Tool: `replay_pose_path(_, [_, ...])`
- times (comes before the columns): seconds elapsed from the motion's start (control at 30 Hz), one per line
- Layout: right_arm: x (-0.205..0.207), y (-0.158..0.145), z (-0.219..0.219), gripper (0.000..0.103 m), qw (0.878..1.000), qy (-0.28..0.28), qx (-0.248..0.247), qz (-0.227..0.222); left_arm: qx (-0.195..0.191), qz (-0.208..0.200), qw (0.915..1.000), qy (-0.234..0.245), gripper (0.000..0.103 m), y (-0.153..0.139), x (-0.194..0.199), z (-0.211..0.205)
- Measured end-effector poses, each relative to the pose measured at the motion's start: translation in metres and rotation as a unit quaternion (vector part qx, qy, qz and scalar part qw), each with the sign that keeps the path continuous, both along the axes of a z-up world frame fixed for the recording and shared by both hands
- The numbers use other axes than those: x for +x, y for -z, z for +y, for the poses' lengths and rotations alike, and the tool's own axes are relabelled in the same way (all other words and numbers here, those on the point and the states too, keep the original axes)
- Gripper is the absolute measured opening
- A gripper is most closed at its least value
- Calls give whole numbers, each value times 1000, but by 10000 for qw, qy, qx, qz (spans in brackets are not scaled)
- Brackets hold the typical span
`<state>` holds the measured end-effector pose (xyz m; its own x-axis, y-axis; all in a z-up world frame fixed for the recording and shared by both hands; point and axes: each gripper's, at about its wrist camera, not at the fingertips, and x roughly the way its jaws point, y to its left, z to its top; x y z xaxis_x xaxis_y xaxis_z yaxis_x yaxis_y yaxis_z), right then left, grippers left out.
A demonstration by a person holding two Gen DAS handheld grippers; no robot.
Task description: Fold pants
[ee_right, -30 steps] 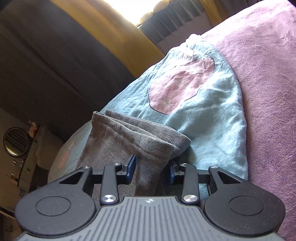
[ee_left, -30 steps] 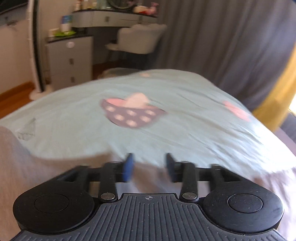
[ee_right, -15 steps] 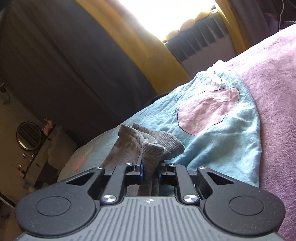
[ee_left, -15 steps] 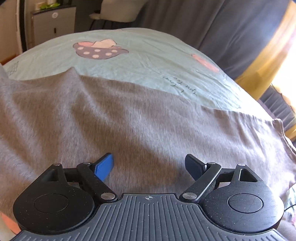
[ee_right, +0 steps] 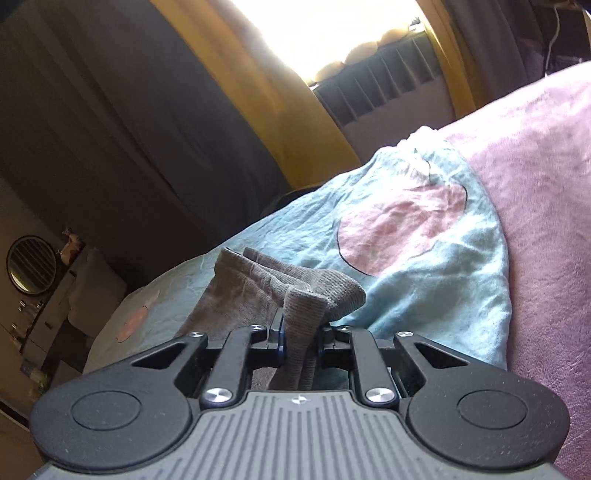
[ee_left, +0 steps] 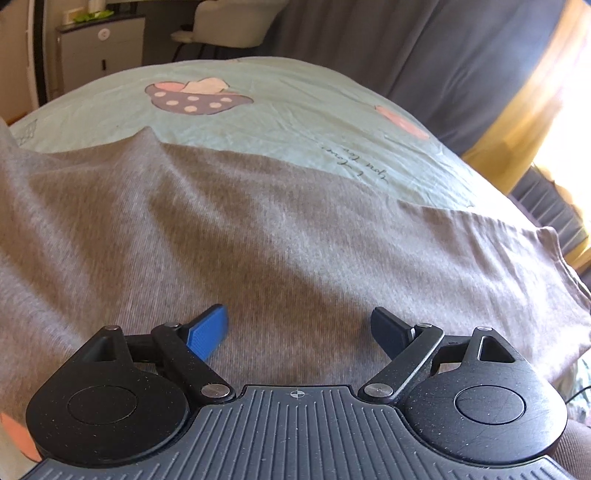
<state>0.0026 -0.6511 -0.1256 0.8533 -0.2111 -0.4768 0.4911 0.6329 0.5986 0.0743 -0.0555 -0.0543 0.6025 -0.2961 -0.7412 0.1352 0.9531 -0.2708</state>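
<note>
Grey pants lie spread across the pale blue bedsheet in the left wrist view. My left gripper hovers just over this fabric with its jaws wide open and nothing between the blue pads. In the right wrist view the pants' ribbed leg ends are bunched up on the sheet. My right gripper is closing its jaws on a raised fold of that grey cuff, and the pads pinch it.
A pink blanket covers the bed to the right of the blue sheet. Dark and yellow curtains hang behind the bed below a bright window. A pale chair and a grey drawer unit stand beyond the bed's far edge.
The left gripper opened wide and dropped from over the bare sheet to over the grey pants. The right gripper's jaws closed on the cuff and lifted it slightly.
</note>
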Motion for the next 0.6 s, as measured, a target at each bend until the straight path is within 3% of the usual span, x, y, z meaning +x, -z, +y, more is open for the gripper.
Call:
replay_pose_path(0.17, [11, -54, 43, 12, 9956, -353, -848, -184, -177, -97, 9998, 90, 93, 3, -6, 7])
replay_pose_path(0.3, [32, -99, 105, 12, 9761, -1534, -1440, -546, -463, -41, 9989, 3, 93, 3, -7, 15])
replay_pose_path(0.37, [45, -109, 148, 12, 9555, -2324, -1732, -546, -681, 9, 9976, -78, 93, 4, -7, 22])
replay_pose_path(0.43, [55, -107, 193, 12, 9268, -3136, -2031, -388, -890, 56, 9959, -168, 93, 4, -6, 29])
replay_pose_path(0.53, [62, -82, 255, 13, 8805, -4231, -2136, -65, -1153, 122, 9929, -261, 93, 4, -6, 37])
replay_pose_path(0.6, [64, -59, 287, 19, 8584, -4683, -2075, 273, -1231, 142, 9920, -260, 93, 4, -6, 40])
